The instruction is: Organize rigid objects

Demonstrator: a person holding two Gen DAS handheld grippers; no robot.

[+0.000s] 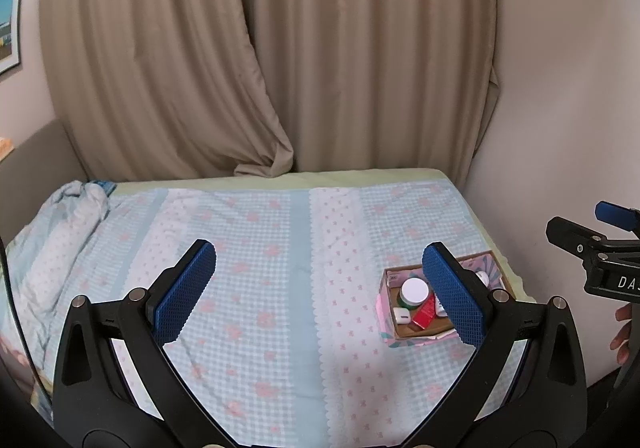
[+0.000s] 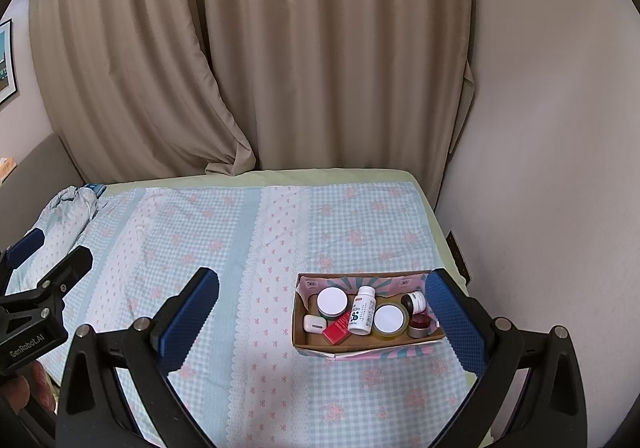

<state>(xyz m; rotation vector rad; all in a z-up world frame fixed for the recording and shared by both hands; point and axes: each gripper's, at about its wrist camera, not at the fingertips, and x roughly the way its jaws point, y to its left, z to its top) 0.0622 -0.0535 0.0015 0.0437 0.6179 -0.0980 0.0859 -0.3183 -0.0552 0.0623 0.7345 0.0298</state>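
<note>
An open cardboard box (image 2: 304, 334) sits on the bed near its right edge; it also shows in the left wrist view (image 1: 387, 280). In it lie a white-lidded jar (image 2: 332, 301), a white pill bottle (image 2: 362, 310), a second white-lidded jar (image 2: 389, 319), a red packet (image 2: 337, 329), a small white case (image 2: 314, 324), a small dark-capped bottle (image 2: 414, 302) and a red tin (image 2: 420, 326). My left gripper (image 1: 320, 288) is open and empty above the bed. My right gripper (image 2: 322, 322) is open and empty, held above and in front of the box.
The bed is covered by a blue checked sheet (image 2: 192, 248) with pink flowers. A bundled quilt (image 2: 68, 216) lies at the far left. Beige curtains (image 2: 280, 48) hang behind the bed, and a white wall (image 2: 540, 168) runs along its right side.
</note>
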